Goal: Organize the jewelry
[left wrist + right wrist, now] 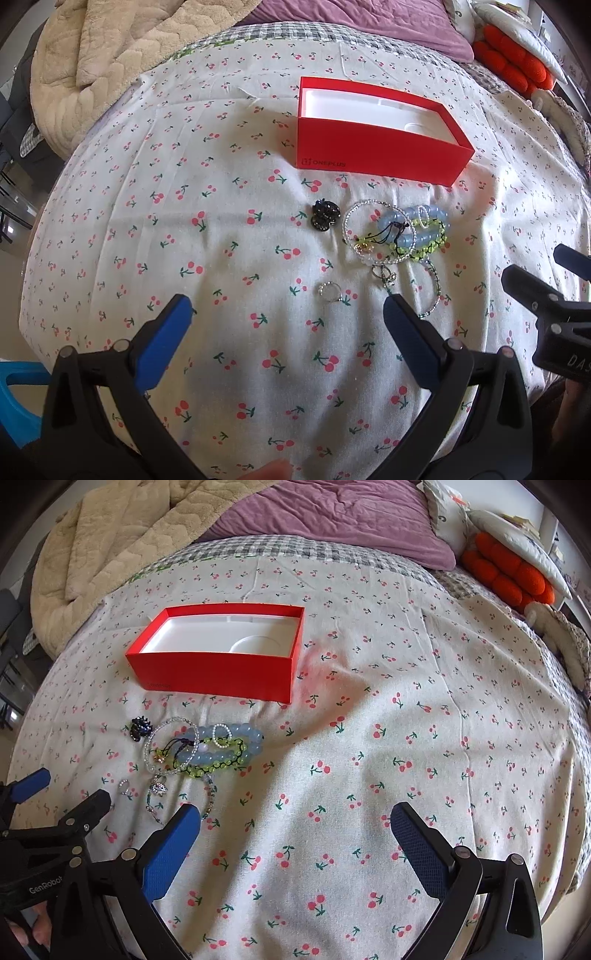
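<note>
**Jewelry pile beside an open red box on a cherry-print bed**

White cotton bedsheet with a small red cherry print (pixel 221 229) covers the bed; a beige quilted blanket (pixel 96 51) and a purple crumpled duvet (pixel 332 517) lie at the far edge, and an orange bumpy cushion (pixel 506 576) lies at 2 o'clock.

An open red cardboard box with a white inner tray (pixel 373 155) stands on the sheet, nothing in it. Just at 6 o'clock from it lies a tangled pile of bracelets (pixel 402 232): pale blue round beads, yellow-green beads on black cord, and clear small beads. A black sparkling brooch-like piece (pixel 325 215) sits apart at 9 o'clock from the pile. A thin silver ring (pixel 328 290) lies alone toward the grippers.

The left gripper (pixel 286 310) hovers with its blue pads wide apart, holding nothing; the ring lies between its fingertips. The right gripper (pixel 295 821) is also spread wide, holding nothing, with the pile at its 10 o'clock.
</note>
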A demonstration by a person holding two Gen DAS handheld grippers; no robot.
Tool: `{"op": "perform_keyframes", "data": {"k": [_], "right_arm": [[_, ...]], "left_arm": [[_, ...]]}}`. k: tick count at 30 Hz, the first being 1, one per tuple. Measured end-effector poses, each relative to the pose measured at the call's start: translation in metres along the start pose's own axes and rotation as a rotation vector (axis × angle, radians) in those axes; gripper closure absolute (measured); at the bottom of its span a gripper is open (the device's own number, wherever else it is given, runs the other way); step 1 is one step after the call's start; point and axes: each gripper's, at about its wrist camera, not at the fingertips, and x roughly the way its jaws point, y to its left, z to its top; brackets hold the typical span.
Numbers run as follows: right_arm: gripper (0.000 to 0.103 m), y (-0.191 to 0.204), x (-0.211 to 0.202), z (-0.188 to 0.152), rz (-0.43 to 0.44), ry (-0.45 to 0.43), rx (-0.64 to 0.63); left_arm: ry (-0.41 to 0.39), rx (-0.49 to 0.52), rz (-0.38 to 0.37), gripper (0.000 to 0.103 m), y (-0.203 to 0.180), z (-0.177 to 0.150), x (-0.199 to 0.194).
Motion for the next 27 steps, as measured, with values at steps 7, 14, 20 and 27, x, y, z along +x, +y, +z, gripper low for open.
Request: {"op": "perform_keyframes", "data": {"k": [7, 14, 20, 27], "right_arm": [[0.0, 0.0, -0.003, 0.007, 0.007, 0.012, 0.029], [0.0, 0.004, -0.008, 0.013, 0.009, 0.01, 0.023], [0.0, 0.004, -0.007, 0.012, 0.02, 0.015, 0.037], [0.0, 0.004, -0.006, 0.01, 0.028, 0.015, 0.028]], "left_arm": [[-0.001, -0.009, -0.011, 0.0, 0.006, 0.003, -0.004], [-0.018, -0.029, -0.02, 0.0, 0.015, 0.006, -0.011], [-0.022, -0.035, -0.021, 0.0, 0.016, 0.007, -0.011], [-0.017, -0.033, -0.02, 0.0, 0.015, 0.008, -0.01]]}}
